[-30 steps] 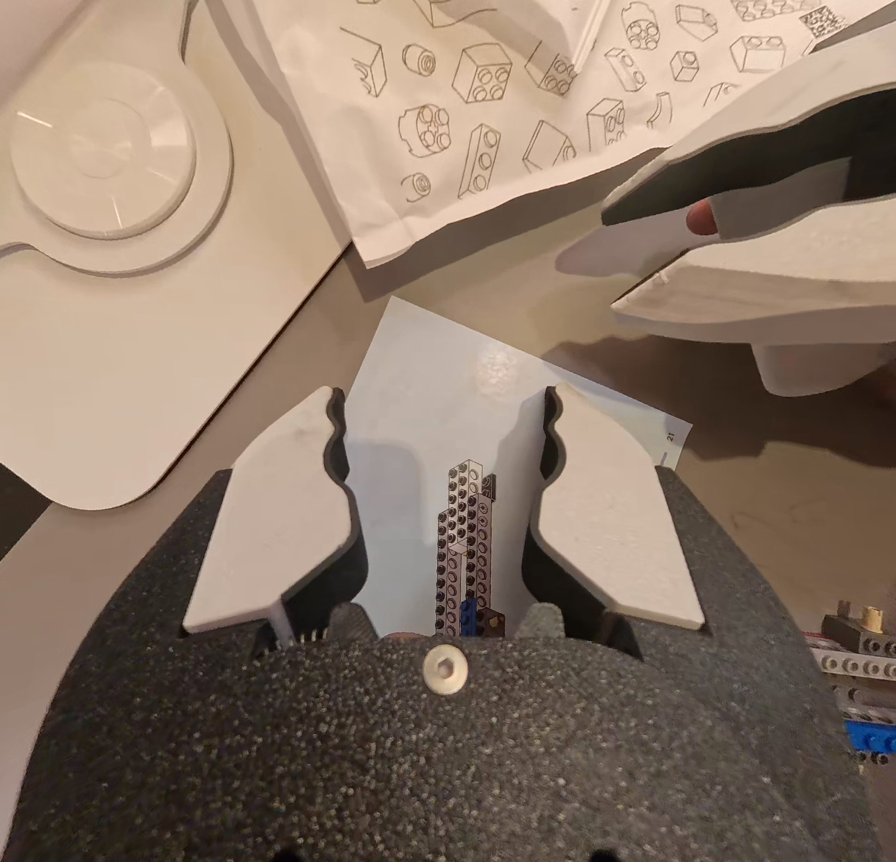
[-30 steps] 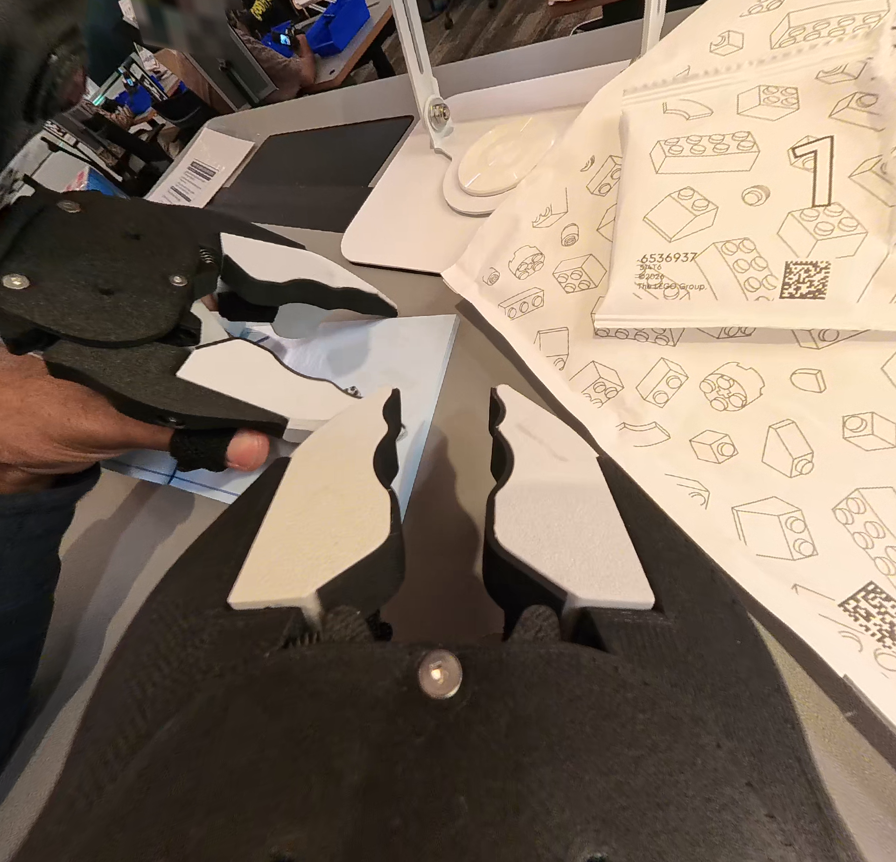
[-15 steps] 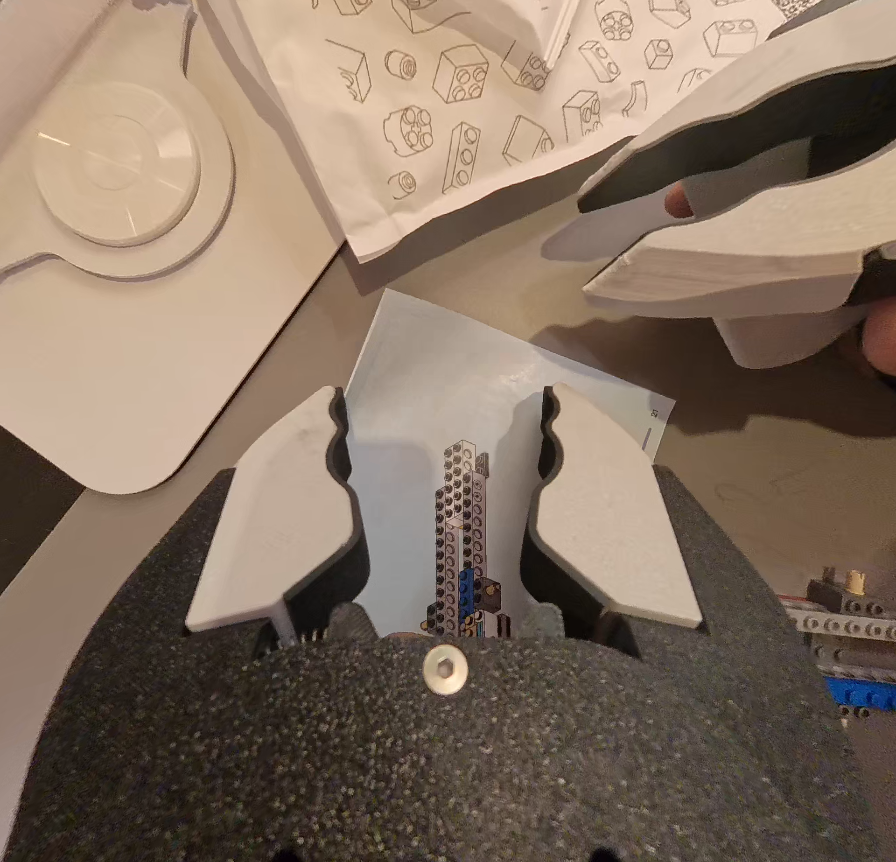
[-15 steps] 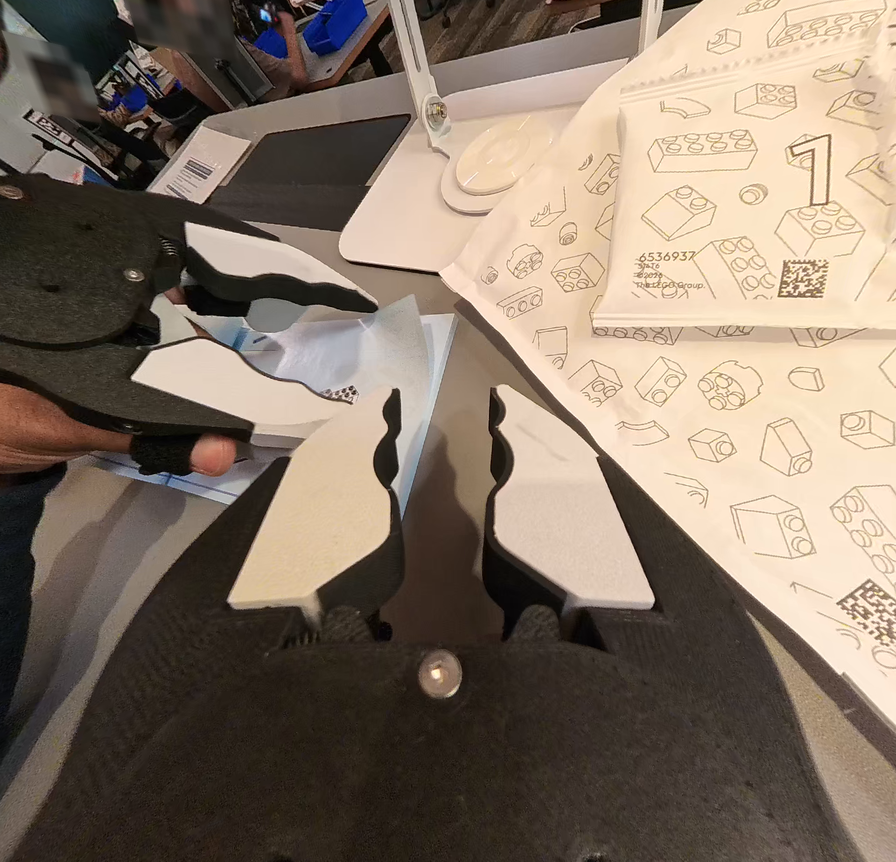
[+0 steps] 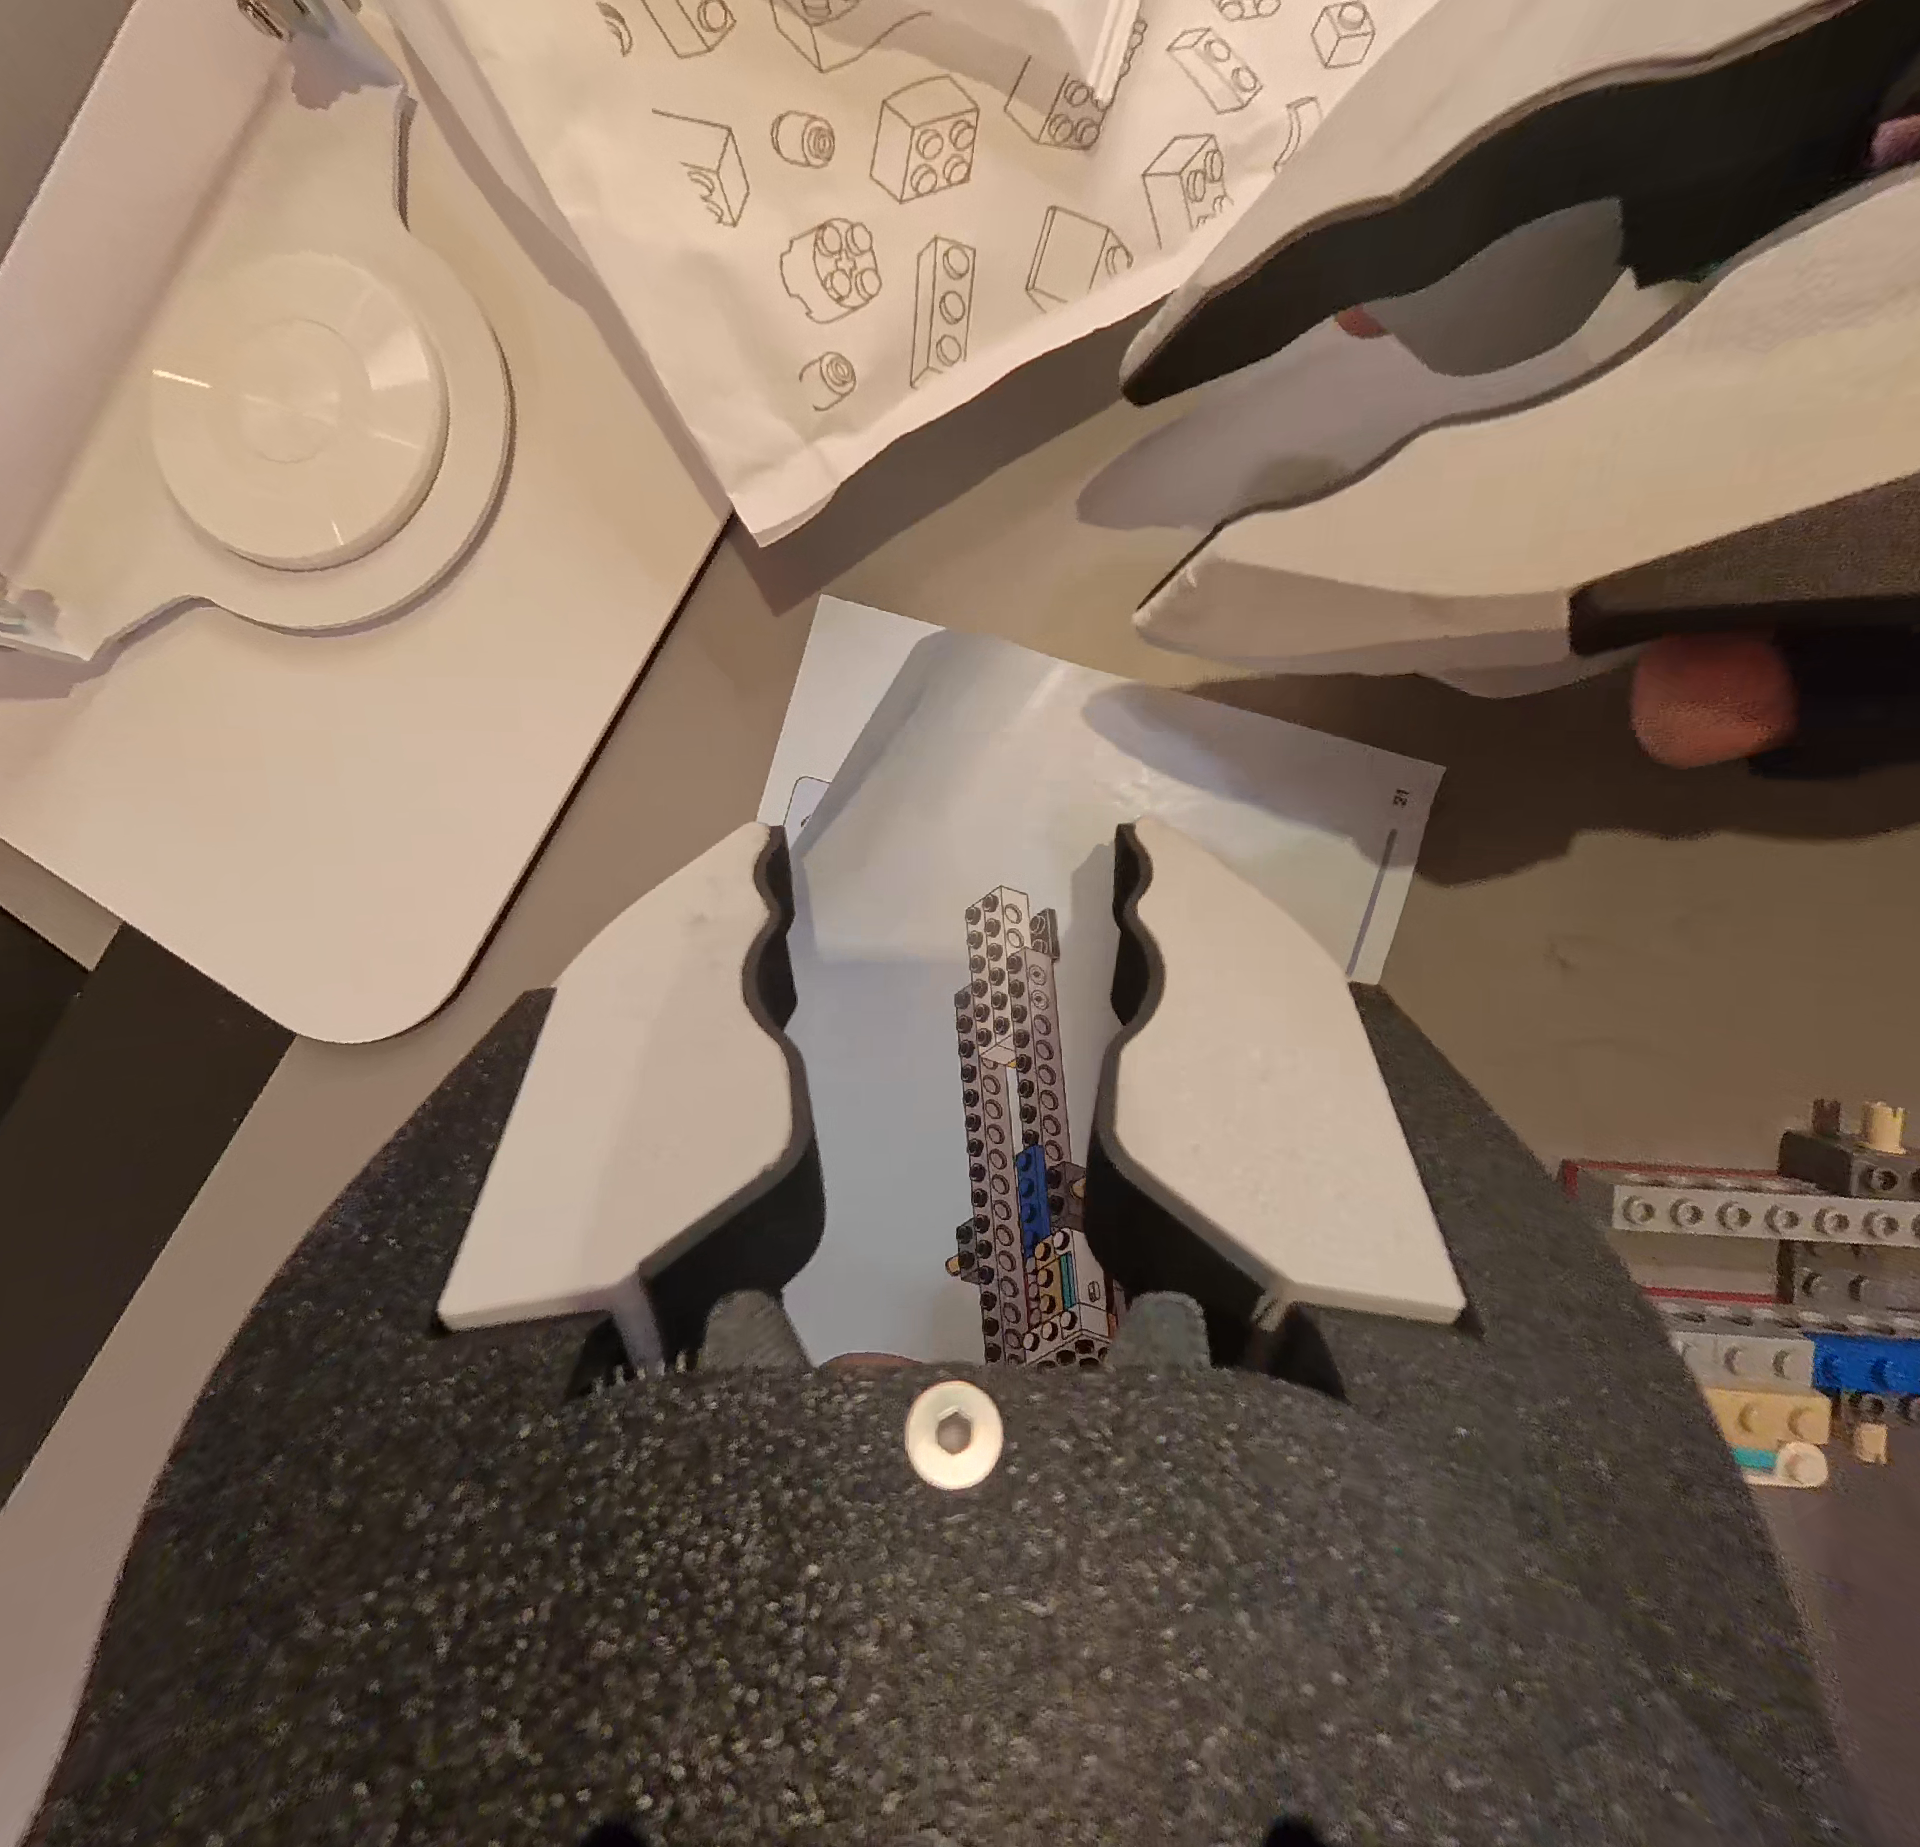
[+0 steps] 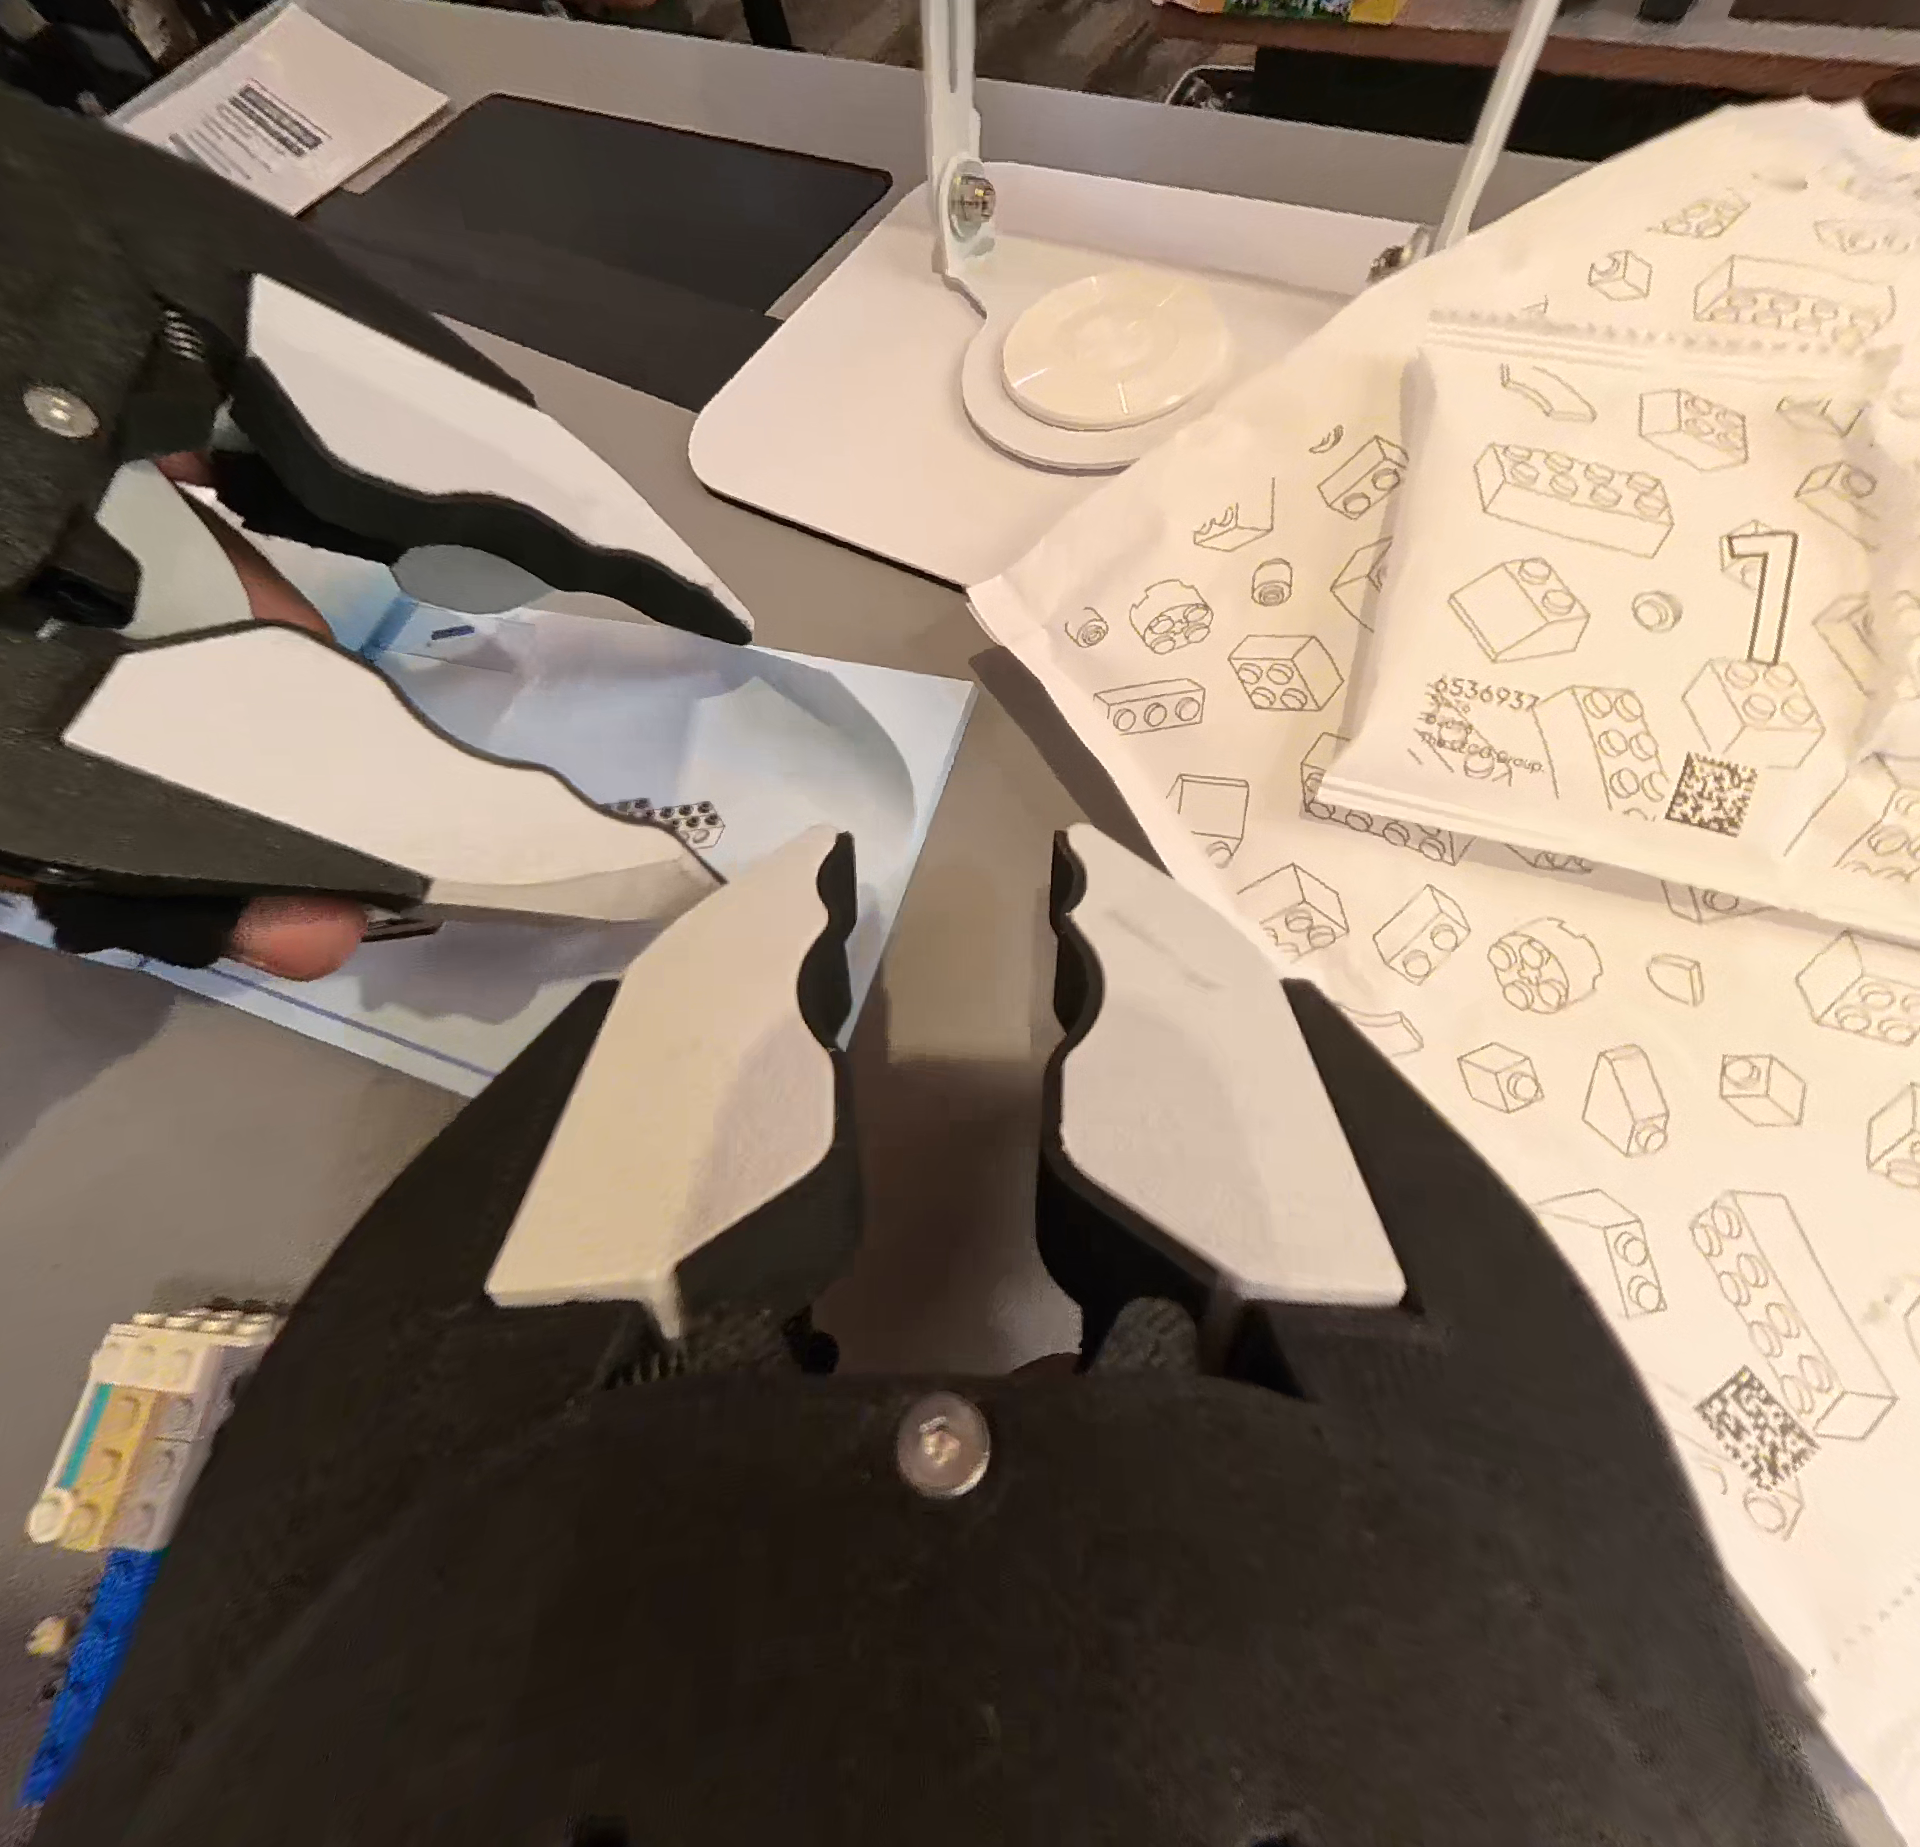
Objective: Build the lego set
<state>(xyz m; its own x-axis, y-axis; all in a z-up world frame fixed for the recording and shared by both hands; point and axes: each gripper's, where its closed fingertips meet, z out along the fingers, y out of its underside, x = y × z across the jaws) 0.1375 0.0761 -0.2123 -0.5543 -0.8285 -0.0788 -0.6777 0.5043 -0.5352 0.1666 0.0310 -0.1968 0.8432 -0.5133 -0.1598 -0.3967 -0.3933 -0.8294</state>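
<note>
Grey table [image 6: 260, 1122]: booklet [image 6: 727, 748], bags [image 6: 1455, 966]

Instruction booklet [image 5: 1091, 862] lies open on the grey bench [image 5: 1558, 966], pale blue-white pages w/ a printed brick-build diagram. Top page is lifted and curls up in an arc, its corner raised off the page below. Left hand-held gripper [image 5: 951, 841] hovers over it, fingers apart, page between them; pad contact can't be told. Right hand-held gripper [image 6: 951, 852] sits at the booklet's edge toward 3 o'clock, fingers apart over bare bench, gripping nothing.
</note>
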